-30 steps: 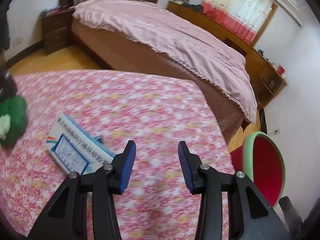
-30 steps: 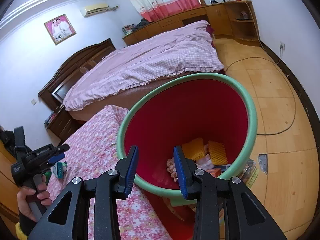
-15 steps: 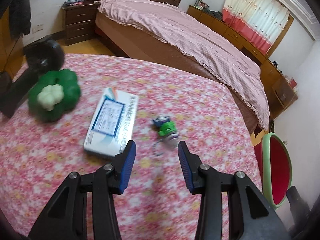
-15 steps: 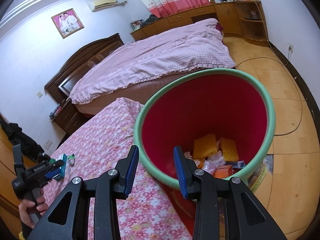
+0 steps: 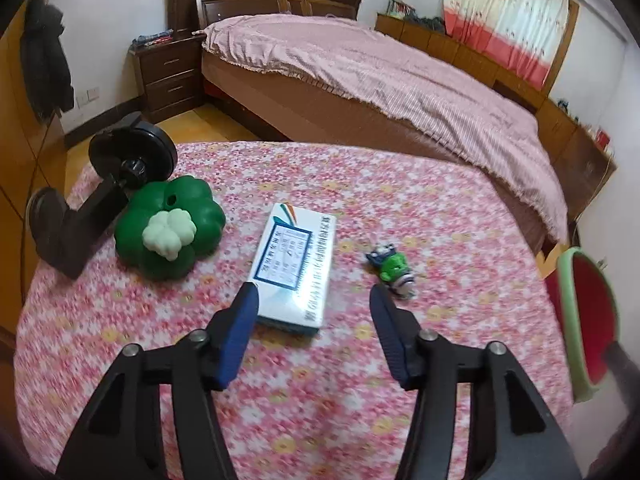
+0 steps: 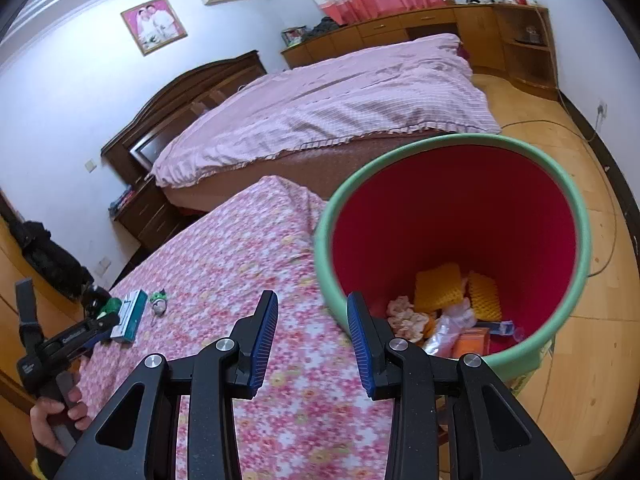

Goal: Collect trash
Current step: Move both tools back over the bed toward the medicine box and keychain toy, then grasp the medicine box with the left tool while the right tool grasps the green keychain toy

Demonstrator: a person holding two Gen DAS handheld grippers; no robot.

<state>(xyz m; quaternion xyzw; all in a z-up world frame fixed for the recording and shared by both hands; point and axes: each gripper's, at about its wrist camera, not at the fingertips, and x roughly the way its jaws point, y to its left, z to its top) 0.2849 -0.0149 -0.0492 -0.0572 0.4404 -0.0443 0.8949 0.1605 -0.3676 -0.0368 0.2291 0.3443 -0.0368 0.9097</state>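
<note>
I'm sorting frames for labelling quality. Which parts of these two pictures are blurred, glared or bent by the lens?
Left wrist view: the floral cloth smears near the bottom, glare whitens the near end of the flat box, and the bed bows with the fisheye. Right wrist view: the cloth is soft beside the right gripper, the bin's green rim stays fairly sharp, and walls curve toward dark corners.

On the flowered table (image 5: 440,208) lie four things: one white and blue box (image 5: 294,270) at the centre, one green clover-shaped toy (image 5: 170,226) at nine o'clock from it, one small green crumpled wrapper (image 5: 394,270) at three o'clock, one black clamp (image 5: 100,196) at ten o'clock. One red bin (image 6: 452,240) holds two yellow sponges (image 6: 438,286).
</note>
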